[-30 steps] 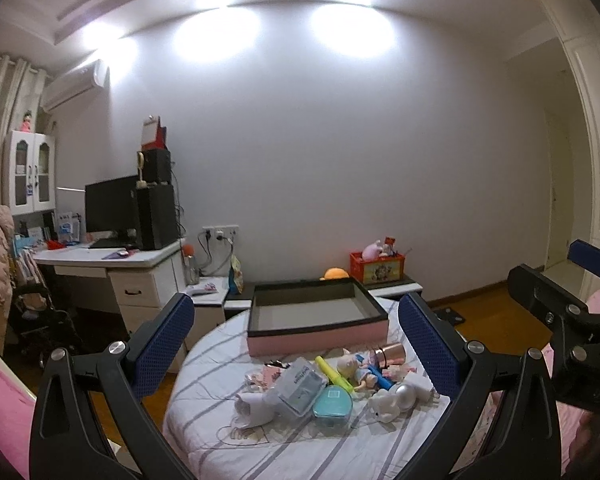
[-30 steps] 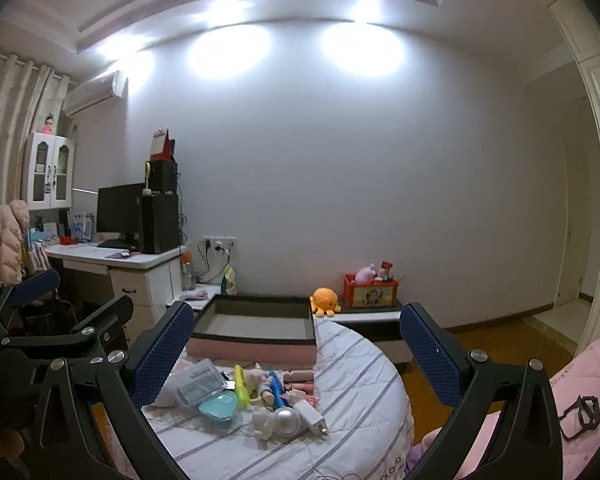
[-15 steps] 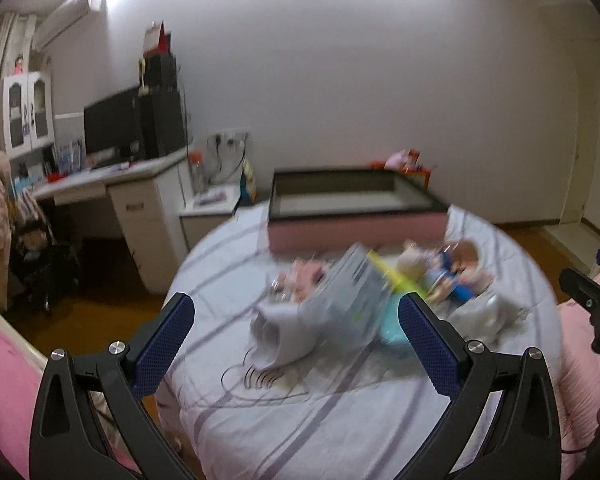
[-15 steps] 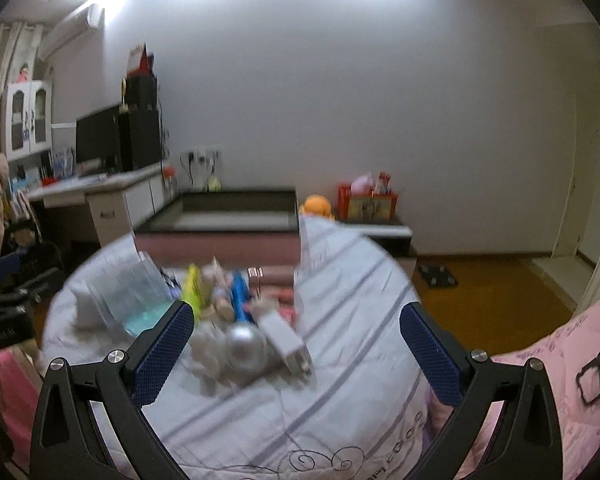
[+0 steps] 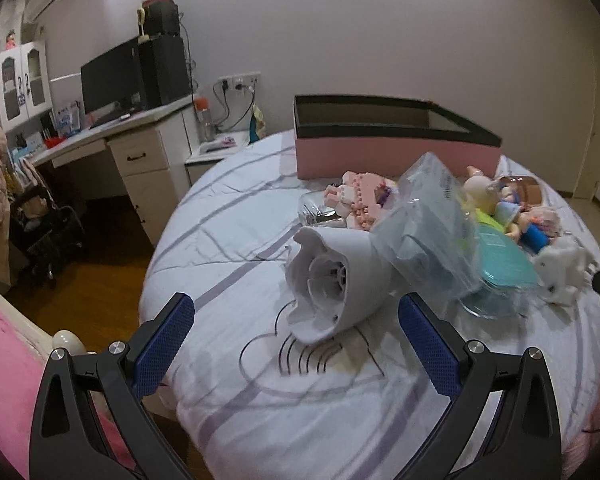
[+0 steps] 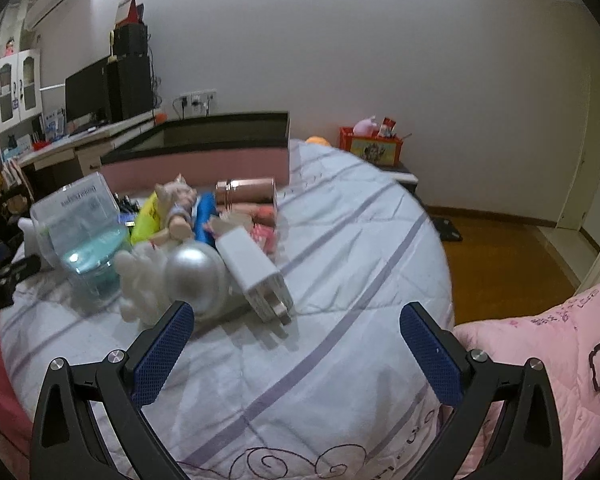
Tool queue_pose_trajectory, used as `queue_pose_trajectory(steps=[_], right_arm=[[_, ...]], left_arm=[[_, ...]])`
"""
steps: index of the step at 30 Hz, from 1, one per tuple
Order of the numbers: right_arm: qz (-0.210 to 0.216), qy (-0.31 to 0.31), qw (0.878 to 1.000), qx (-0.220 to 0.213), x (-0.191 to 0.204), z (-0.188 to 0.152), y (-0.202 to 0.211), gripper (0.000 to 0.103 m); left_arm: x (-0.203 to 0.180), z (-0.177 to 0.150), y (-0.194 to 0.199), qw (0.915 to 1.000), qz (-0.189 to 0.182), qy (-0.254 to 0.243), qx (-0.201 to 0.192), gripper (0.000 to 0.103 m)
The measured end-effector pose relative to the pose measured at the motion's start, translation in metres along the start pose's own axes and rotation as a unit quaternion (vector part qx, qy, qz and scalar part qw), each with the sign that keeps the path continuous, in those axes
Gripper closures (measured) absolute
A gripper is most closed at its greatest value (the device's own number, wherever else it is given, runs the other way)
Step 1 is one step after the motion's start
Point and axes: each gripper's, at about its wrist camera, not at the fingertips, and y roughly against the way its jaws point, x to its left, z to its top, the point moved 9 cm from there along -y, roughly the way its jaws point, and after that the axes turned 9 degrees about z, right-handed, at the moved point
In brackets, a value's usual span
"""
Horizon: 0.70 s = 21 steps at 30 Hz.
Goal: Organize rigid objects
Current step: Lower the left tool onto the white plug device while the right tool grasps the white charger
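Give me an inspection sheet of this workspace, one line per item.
Surface: round bed with a striped white cover.
Job's things: pink box, open, at the far side; white fan-like device nearest the left gripper; white charger, silver ball, rose-gold tube.
Clutter: dolls, clear packet, teal case heaped together.
Grippers: left and right gripper open, holding nothing.
Cables: plugs at the wall sockets.
Surroundings: desk with monitor, wooden floor, pink quilt.
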Motion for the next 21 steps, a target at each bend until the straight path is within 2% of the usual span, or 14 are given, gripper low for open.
queue_pose_trajectory(steps=[5,7,9,14,16,17,18,19,21], right_arm=[[-0.002,0.003,1.0,0.018,-0.002,-0.004,-0.013,0.0],[-0.004,0.004,1.0,0.02,-0.003,-0.003,-0.017,0.0],[-0.004,0.003,1.0,0.023,-0.005,-0.001,-0.022,0.0],[-0.003,0.027,0.998,0.05,-0.006,0.003,-0.037,0.0],[0.005,0.028,0.998,0.055,-0.007,0.006,-0.042,0.001],[0.015,0.029,0.998,0.057,-0.006,0.009,-0.045,0.005],[0.023,0.03,0.998,0.058,-0.006,0.011,-0.046,0.013],[0.03,0.031,0.997,0.061,-0.005,0.012,-0.049,0.023],[0.048,0.034,0.996,0.069,-0.002,0.013,-0.055,0.034]], left_arm=[[-0.006,0.006,-0.022,0.9997,0.016,-0.012,0.016,0.0],[-0.008,0.003,-0.032,0.9987,0.026,-0.021,0.039,0.0],[-0.007,0.003,-0.036,0.9987,0.018,-0.016,0.044,0.0],[-0.007,0.003,-0.039,0.9986,-0.018,-0.003,0.049,0.013],[-0.01,0.004,-0.038,0.9987,-0.024,-0.006,0.045,0.023],[-0.012,0.005,-0.037,0.9987,-0.029,-0.007,0.042,0.028],[-0.014,0.006,-0.037,0.9985,-0.038,-0.007,0.04,0.035],[-0.015,0.006,-0.036,0.9984,-0.04,-0.01,0.038,0.037],[-0.018,0.007,-0.037,0.9982,-0.045,-0.018,0.036,0.039]])
